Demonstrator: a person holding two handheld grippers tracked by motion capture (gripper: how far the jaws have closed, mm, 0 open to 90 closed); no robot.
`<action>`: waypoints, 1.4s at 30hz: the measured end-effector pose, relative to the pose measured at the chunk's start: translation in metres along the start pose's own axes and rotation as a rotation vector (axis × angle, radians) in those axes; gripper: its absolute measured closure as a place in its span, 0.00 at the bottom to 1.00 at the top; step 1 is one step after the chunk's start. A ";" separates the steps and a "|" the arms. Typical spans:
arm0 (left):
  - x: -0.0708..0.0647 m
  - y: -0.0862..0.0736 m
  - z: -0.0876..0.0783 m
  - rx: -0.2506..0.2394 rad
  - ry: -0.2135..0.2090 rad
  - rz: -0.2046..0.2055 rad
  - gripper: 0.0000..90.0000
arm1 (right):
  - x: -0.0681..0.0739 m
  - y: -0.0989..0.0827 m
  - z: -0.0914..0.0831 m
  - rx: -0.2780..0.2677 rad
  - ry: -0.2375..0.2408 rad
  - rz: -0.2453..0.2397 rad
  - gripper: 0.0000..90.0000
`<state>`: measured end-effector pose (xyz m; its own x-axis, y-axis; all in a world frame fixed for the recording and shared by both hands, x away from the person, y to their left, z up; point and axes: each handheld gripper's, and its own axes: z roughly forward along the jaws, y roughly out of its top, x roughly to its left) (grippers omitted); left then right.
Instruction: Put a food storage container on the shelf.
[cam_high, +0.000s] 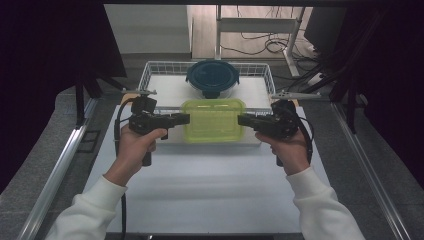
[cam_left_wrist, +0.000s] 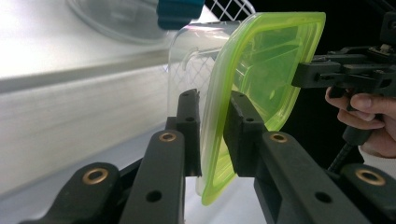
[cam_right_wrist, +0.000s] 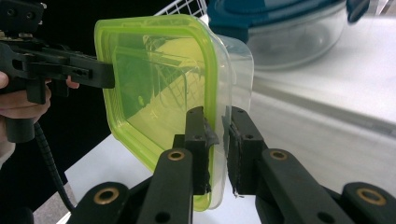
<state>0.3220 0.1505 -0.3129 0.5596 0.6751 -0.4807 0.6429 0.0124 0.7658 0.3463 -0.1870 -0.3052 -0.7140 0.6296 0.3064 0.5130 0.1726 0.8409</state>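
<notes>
The green-lidded clear container (cam_high: 212, 120) hangs above the white counter (cam_high: 210, 185), just in front of the wire basket (cam_high: 150, 70) with the blue-lidded bowl (cam_high: 212, 77). The left tool (cam_high: 184, 119) and right tool (cam_high: 242, 120) each clamp the rim at opposite ends; no lettering is readable

**A lab recording bench, not a kitchen**

This is a lab or test room set up for recording. A white table (cam_high: 210, 195) fills the lower centre of the high view, framed left and right by metal rails (cam_high: 55, 175). Black curtains (cam_high: 50, 50) close off both upper corners. At the top right, loose cables (cam_high: 260, 45) trail over a bare floor beside a metal desk frame (cam_high: 260, 25). A white wire basket (cam_high: 150, 70) stands at the table's far edge. The grey floor (cam_high: 360, 150) along the sides looks like office carpet.
</notes>
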 end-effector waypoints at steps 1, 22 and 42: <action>-0.001 0.002 -0.001 -0.004 0.000 0.003 0.86 | 0.000 0.003 -0.001 -0.002 0.000 -0.003 0.88; -0.008 0.044 -0.008 -0.036 0.003 0.044 0.85 | 0.002 0.045 -0.010 -0.044 -0.004 -0.035 0.88; 0.010 0.102 -0.003 -0.022 -0.006 0.033 0.86 | -0.018 0.098 0.002 -0.045 0.007 0.004 0.88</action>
<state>0.3915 0.1611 -0.2380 0.5836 0.6710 -0.4573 0.6121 0.0065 0.7907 0.4104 -0.1795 -0.2293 -0.7154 0.6249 0.3126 0.4938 0.1355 0.8590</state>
